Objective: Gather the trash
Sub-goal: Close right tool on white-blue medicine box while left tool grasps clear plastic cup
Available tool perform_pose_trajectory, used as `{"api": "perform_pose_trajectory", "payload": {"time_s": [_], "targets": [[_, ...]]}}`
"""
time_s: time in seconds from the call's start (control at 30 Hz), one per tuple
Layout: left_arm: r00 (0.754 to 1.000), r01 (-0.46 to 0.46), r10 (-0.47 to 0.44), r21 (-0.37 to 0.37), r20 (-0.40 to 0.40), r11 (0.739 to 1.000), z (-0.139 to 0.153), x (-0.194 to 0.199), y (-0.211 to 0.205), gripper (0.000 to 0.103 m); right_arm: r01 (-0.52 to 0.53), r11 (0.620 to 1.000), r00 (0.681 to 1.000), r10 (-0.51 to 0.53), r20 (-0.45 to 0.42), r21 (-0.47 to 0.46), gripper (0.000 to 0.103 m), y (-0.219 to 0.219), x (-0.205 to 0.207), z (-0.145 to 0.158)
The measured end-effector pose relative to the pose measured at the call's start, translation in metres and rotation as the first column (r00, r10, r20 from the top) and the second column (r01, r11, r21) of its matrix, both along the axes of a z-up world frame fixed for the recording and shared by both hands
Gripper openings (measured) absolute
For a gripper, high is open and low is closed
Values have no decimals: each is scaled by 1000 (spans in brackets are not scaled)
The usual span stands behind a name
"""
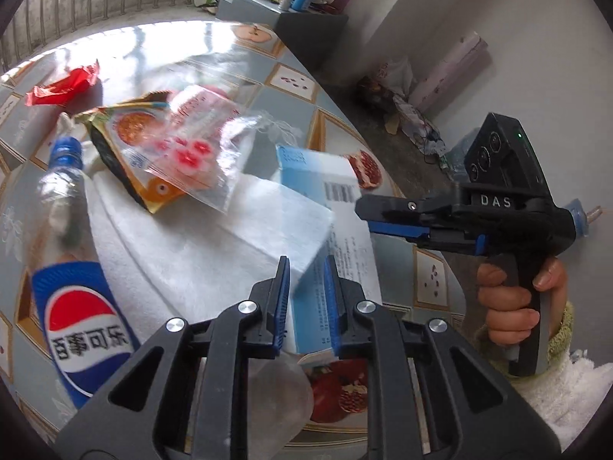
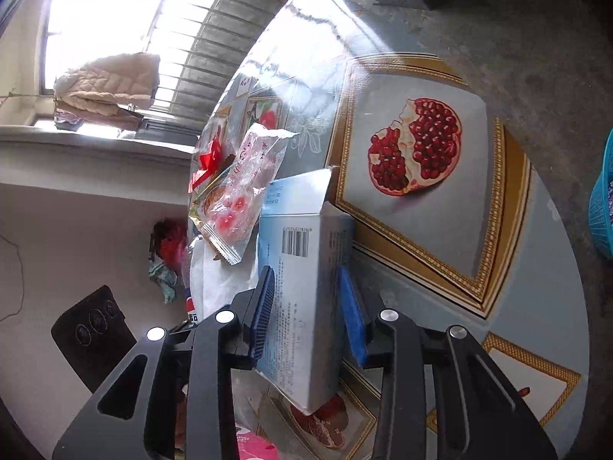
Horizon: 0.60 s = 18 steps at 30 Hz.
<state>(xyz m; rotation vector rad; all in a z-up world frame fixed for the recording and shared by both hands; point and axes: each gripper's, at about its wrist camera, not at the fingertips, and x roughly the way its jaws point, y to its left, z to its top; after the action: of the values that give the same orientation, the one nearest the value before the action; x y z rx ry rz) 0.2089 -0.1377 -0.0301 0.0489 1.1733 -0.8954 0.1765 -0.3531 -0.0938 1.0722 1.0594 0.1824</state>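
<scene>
1. The table fills both of my views: one round top under a glossy cloth of blue-grey squares printed with fruit. Only the right wrist view gives me the big pomegranate print whole, plus a barred window on the far left and the edge of a turquoise basket at the far right.
2. One white paper sheet lies at the middle of the table. The left wrist view shows it broadly; from the right I get just a sliver of it.
3. One pale blue box with a barcode lies just right of the sheet, tilted. My right gripper straddles it, and its blue pads look to be against the box sides, though I can't tell how firmly they press.
4. One Pepsi bottle lies along the near left, blue cap pointing away. Only the left view shows it properly.
5. My left gripper has its jaws drawn close around the corner where the sheet meets the box; whether they pinch the sheet I cannot tell.
6. Three wrappers sit on the far side of the sheet: one clear candy bag with pink sweets, one gold-edged packet beneath it, one red wrapper furthest left.
7. One hand, in a fleecy cuff, grips the right tool's handle; only the left view shows it.
</scene>
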Motion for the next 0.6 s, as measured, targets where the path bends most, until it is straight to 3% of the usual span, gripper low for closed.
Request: {"api": "perform_pose_trajectory", "payload": {"time_s": [0.1,0.2,0.47,0.6], "targets": [[998,54,-54,-9,-8,998,-5,-22,-12,16,15,998,1000,-15,-5,-53,35,-6,-12,4],[999,44,-43,-44,25,998,3,-37,-5,16,27,994,1000,-27,-3,-105,35,-12,-24,10],[980,-121,136,-105,146,987,42,-45,67,16,-6,965,1000,13,24,-261,44,-1,-32,27],[970,-179,194,-110,145,978,43,-51,94,16,-35,957,998,48,38,-287,46,16,-29,30]]}}
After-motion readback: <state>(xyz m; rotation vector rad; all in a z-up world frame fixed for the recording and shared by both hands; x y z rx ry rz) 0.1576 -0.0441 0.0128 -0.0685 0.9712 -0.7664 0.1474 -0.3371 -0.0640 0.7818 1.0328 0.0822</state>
